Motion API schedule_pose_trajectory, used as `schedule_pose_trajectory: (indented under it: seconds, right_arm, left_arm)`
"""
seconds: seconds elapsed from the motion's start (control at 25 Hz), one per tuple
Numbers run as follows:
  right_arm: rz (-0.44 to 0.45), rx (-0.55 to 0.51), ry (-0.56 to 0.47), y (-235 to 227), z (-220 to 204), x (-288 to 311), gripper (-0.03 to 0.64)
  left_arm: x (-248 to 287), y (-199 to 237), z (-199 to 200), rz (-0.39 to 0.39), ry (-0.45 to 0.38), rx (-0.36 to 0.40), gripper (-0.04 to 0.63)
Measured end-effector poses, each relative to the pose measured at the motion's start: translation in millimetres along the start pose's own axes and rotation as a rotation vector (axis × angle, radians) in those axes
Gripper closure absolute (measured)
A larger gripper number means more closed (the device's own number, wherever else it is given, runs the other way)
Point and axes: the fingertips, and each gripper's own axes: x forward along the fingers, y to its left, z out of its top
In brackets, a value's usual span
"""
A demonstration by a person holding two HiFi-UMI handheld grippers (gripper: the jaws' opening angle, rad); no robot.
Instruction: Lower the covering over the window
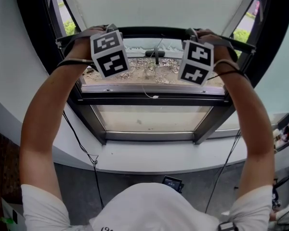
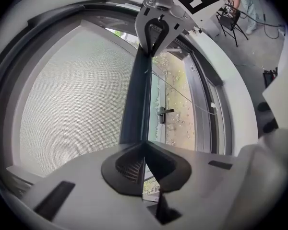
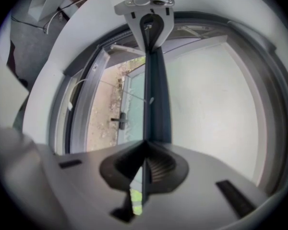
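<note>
A pale mesh covering hangs over the upper part of the window, ending in a dark bottom bar. My left gripper is shut on the bar's left part, and my right gripper is shut on its right part. In the left gripper view the bar runs from my left gripper to the right gripper, with mesh beside it. In the right gripper view the bar runs from my right gripper to the left gripper.
Below the bar the window pane is uncovered, with a dark frame and a white sill. A window handle sits on the glass. Gravel lies outside. Cables hang below the sill.
</note>
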Motion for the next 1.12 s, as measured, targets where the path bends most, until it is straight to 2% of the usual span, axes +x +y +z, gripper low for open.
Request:
schedule_pose_trajectory:
  seconds: [0.44, 0.8, 1.12]
  right_arm:
    - [0.051, 0.016, -0.008, 46.1, -0.8, 10.7, 0.583]
    - [0.113, 0.025, -0.009, 86.0, -0.7, 20.1, 0.583]
    - [0.142, 0.03, 0.005, 106.5, -0.3, 27.9, 0.584]
  left_arm:
    - [15.9, -44.1, -5.9, -0.034, 0.002, -0.004, 0.572]
    - [29.6, -82.7, -11.0, -0.097, 0.008, 0.002, 0.573]
    - [38.8, -101.7, -14.6, -0.117, 0.006, 0.0, 0.573]
